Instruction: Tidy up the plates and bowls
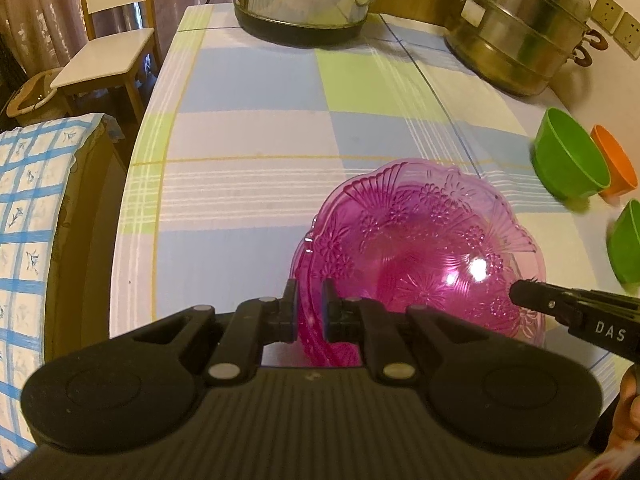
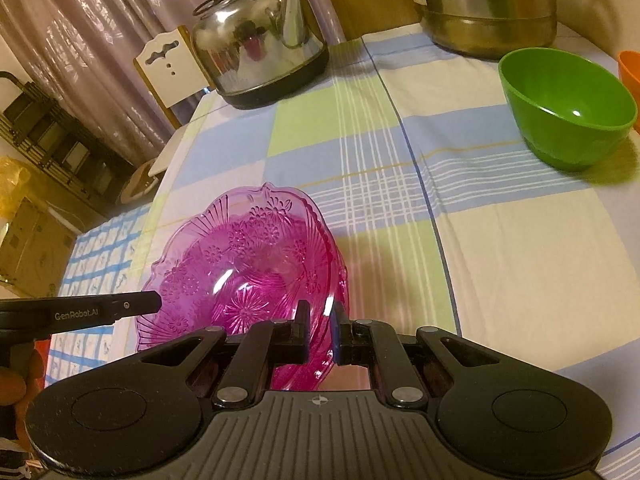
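Holding the pink plate (image 1: 420, 248) from two sides, both tongs pinch its wavy rim. The left gripper (image 1: 310, 300) has its two black fingers squeezed narrow on the near left edge of the plate, with the pink rim between them. The right gripper (image 2: 320, 320) does the same on the other side, its fingers close together with the pink edge caught between them. In the left wrist view the tip of the right gripper pokes in from the right and meets the plate's rim. In the right wrist view the tip of the left gripper comes in from the left and meets the rim there.

The pink plate is see-through, with flowers and fan shapes pressed into it. It sits tilted over the checked tablecloth (image 1: 256, 128), near the front of the table. I cannot tell if its bottom touches the cloth.

A green bowl (image 2: 568, 108) stands upright on the cloth, well apart from the plate, on the right. Just behind it is an orange bowl (image 1: 616, 164). In the left wrist view another green bowl (image 1: 628, 240) shows at the right edge.

At the far end of the table stand a shiny kettle (image 2: 260, 52) and a big metal steamer pot (image 2: 488, 8). A wooden chair (image 1: 108, 32) stands beside the table on the left
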Demonstrator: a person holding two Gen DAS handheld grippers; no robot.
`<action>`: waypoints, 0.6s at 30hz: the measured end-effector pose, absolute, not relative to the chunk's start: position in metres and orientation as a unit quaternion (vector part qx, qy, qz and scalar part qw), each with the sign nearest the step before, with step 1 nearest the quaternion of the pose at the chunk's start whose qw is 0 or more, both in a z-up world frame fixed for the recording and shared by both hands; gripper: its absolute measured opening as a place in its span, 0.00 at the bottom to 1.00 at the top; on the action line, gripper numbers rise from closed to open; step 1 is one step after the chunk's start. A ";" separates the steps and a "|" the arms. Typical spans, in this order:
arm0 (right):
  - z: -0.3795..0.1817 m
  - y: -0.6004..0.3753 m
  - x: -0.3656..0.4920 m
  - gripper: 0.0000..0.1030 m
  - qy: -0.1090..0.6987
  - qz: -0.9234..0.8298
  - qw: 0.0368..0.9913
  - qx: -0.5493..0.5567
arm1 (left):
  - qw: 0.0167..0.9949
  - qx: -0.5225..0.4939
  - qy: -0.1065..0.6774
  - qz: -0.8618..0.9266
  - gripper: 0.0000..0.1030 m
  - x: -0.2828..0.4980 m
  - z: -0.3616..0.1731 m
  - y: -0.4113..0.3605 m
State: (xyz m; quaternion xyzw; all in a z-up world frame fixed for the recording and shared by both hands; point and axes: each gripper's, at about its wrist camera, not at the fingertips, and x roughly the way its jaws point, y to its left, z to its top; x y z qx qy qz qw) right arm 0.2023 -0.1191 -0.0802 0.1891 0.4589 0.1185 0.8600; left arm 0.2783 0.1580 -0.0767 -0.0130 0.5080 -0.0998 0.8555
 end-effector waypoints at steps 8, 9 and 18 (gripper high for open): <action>-0.081 -0.116 0.204 0.10 0.459 0.122 0.860 0.186 | 0.855 -0.015 0.509 -0.097 0.10 0.280 -0.080 0.160; -0.081 -0.115 0.204 0.10 0.459 0.122 0.861 0.185 | 0.855 -0.016 0.509 -0.097 0.10 0.280 -0.080 0.160; -0.082 -0.113 0.204 0.10 0.459 0.123 0.860 0.185 | 0.854 -0.011 0.512 -0.094 0.10 0.279 -0.084 0.162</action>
